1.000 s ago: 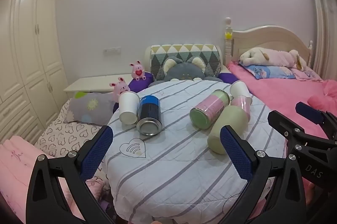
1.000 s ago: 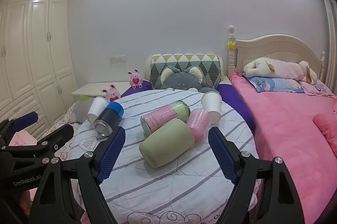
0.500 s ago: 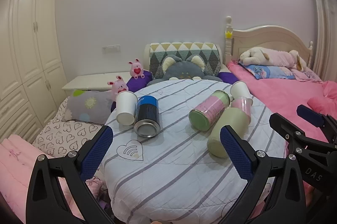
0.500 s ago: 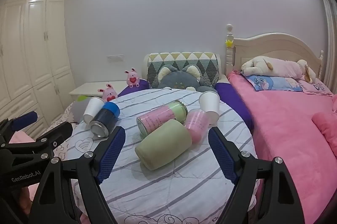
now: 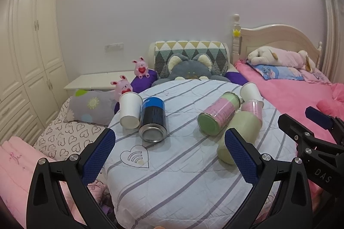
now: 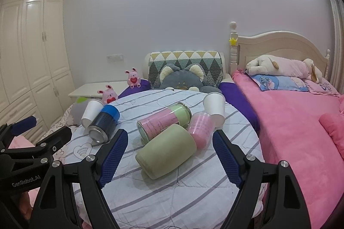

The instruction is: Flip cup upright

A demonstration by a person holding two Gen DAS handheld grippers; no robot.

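Several cups and cans lie on a round table under a striped cloth (image 5: 172, 164) (image 6: 172, 192). A pale green cup (image 6: 166, 154) (image 5: 243, 130) lies on its side, mouth toward me. Beside it lie a pink-labelled can (image 6: 163, 122) (image 5: 218, 114) and a pink clear cup (image 6: 201, 129) (image 5: 252, 108). A white paper cup (image 6: 215, 107) (image 5: 250, 91) stands upside down behind them. At left lie a white paper cup (image 5: 129, 109) (image 6: 91, 112) and a blue-black can (image 5: 153, 119) (image 6: 104, 124). My left gripper (image 5: 169, 155) and right gripper (image 6: 169, 160) are open, empty, short of the objects.
A pink bed (image 6: 301, 121) with plush toys stands right of the table. A grey cat cushion (image 6: 182, 80) and patterned headrest sit behind it. Pink bunny toys (image 5: 140, 67), a white side table (image 5: 96, 81) and wardrobes (image 5: 28, 46) are at left.
Both grippers drew back and lowered slightly, so the objects sit a little higher in both views. Nothing on the table moved.
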